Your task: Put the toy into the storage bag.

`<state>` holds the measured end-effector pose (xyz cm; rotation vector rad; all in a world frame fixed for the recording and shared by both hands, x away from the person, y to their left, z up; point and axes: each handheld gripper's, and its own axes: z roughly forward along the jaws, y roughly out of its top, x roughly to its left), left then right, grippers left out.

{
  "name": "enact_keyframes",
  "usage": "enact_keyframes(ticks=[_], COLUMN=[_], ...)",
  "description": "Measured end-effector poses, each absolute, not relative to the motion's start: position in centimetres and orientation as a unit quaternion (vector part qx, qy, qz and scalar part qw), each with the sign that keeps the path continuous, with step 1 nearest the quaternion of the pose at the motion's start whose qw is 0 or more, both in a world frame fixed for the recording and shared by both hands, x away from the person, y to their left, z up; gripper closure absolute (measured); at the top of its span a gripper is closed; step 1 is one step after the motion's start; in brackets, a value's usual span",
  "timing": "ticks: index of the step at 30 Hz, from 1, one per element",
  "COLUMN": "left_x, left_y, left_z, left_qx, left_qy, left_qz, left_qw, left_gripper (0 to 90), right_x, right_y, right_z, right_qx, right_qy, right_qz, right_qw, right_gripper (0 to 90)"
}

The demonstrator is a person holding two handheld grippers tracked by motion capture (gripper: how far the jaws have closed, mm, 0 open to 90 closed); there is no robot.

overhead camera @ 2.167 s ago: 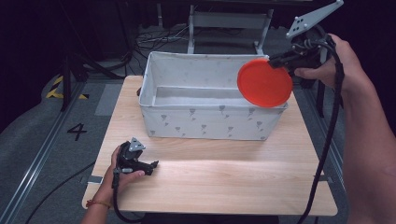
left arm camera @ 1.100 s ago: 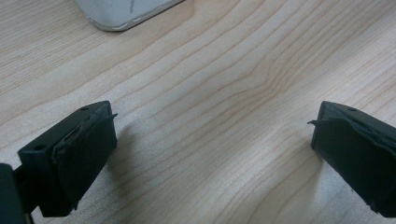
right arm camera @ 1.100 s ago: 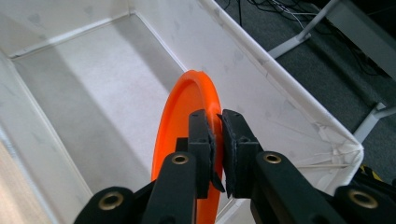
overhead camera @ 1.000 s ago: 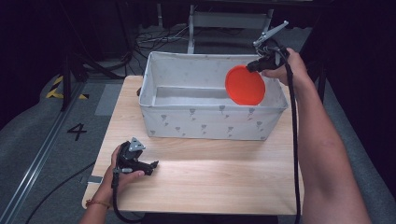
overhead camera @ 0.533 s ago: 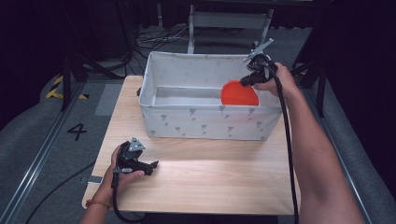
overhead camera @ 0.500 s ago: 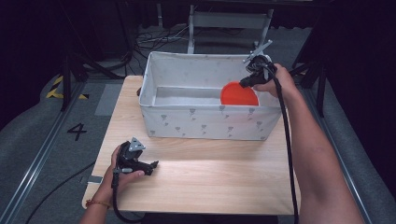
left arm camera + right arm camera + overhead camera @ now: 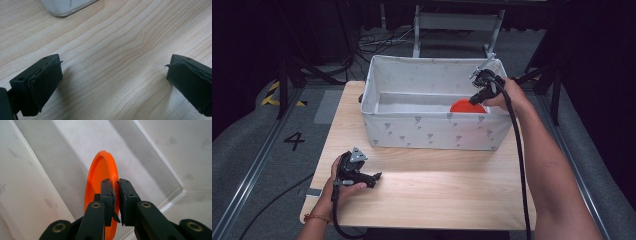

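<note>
On the wooden table (image 7: 437, 195), the left gripper (image 7: 373, 178) rests with jaws spread wide (nothing between them). Farther off, the right gripper (image 7: 115, 195) pinches the orange plate's (image 7: 100, 182) rim inside the white fabric bin (image 7: 432, 132).

**Right arm stretched far, left hand resting near**

The person's right arm reaches from the bottom right of the high view toward the far right part of the tabletop, forearm nearly straight, wrist bent downward. The right gripper (image 7: 482, 86) points down and toward the left edge, its cable trailing back along the forearm. In the right gripper view its jaws stand almost together, pads pressed on a thin rim between them. The left hand (image 7: 343, 176) lies near the near left corner of the tabletop, wrapped around the left gripper (image 7: 358, 171), which lies low and level, pointing toward the right edge. Its jaws stand wide apart with nothing between them.
</note>
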<state>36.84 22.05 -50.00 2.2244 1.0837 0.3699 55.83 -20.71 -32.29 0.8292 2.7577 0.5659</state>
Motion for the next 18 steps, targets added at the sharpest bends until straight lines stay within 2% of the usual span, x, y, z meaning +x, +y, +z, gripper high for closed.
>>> enact_keyframes(ticks=[8, 18], left_x=[36.8, 36.8], left_y=[22.0, 22.0], left_z=[-50.0, -50.0], left_qx=[0.844, 0.844], left_qy=[0.411, 0.411], left_qz=[0.141, 0.14], left_qw=[0.315, 0.314], left_gripper=[0.5, 0.5], right_x=[56.1, 55.7], right_y=[-21.3, -23.1], right_z=[-33.1, -32.0], right_qx=[0.296, 0.323], right_qy=[0.935, 0.915], right_qz=[0.155, 0.2], right_qw=[0.116, 0.136], right_gripper=[80.9, 70.6])
